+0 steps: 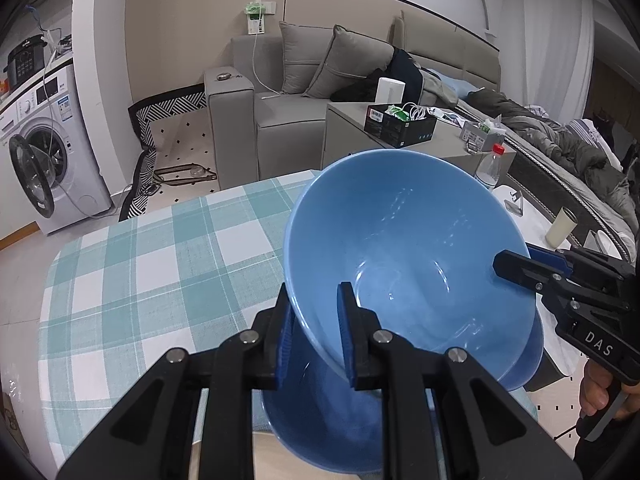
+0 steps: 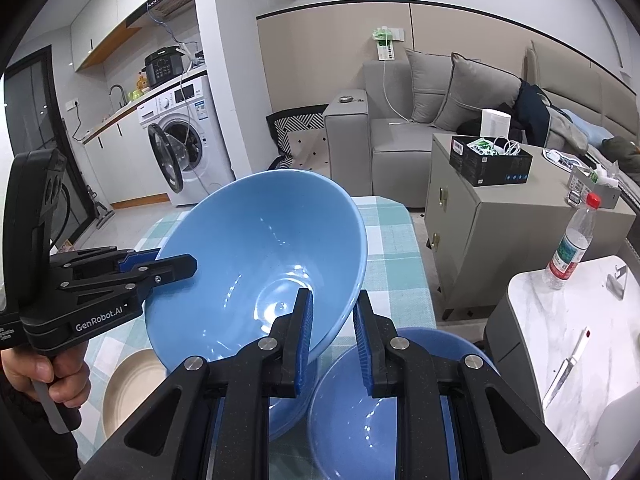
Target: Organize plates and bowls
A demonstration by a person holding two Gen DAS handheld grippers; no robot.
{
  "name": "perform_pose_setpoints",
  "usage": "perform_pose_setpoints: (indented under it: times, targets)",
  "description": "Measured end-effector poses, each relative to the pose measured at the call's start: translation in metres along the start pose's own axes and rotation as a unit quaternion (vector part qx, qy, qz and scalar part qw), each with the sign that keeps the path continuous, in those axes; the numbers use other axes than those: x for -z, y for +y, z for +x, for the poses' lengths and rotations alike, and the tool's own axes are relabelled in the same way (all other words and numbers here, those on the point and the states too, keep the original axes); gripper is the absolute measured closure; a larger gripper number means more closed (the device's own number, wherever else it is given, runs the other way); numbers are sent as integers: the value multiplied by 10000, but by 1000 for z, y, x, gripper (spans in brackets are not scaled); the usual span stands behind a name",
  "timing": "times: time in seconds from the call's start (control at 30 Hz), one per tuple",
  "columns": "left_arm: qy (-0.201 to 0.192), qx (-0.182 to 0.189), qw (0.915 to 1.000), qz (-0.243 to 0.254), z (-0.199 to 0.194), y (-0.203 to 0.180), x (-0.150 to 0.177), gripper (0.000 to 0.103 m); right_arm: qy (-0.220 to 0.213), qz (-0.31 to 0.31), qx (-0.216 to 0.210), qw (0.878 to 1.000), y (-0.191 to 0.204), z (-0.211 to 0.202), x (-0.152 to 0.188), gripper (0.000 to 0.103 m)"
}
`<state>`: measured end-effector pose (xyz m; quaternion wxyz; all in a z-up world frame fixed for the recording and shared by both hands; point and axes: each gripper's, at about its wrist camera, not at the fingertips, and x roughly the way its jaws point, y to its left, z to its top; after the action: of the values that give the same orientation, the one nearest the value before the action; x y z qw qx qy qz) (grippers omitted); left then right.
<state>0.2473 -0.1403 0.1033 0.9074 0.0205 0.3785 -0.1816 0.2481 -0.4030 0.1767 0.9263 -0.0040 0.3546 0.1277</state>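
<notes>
A: Where's the blue bowl [image 1: 404,256]?
B: Lifted, tilted above the checked table [image 1: 160,264]; left gripper [image 1: 316,334] and right gripper [image 2: 333,344] each pinch opposite rims.
A: Room?
B: Another blue bowl [image 2: 384,412] sits just underneath; cloth beyond lies bare. Glossy, deep.

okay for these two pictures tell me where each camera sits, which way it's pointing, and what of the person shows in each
Left wrist: sits on the left gripper, looking along its fingers across the checked table toward the sofa; shows the right gripper and the hand holding it.
Right wrist: sits on the right gripper, facing the washing machine and the sofa; shows the left gripper and its hand.
Shared: the tilted blue bowl, each gripper clamped on an opposite rim, plus another blue bowl below.
</notes>
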Motion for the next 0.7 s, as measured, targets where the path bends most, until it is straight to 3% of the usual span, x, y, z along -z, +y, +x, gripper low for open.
perform_pose_setpoints:
  times: [0.7]
  targets:
    - [6,-85,9998,-167,-14,14,31,84,74,-142,-198,9997,26,-2,23,82]
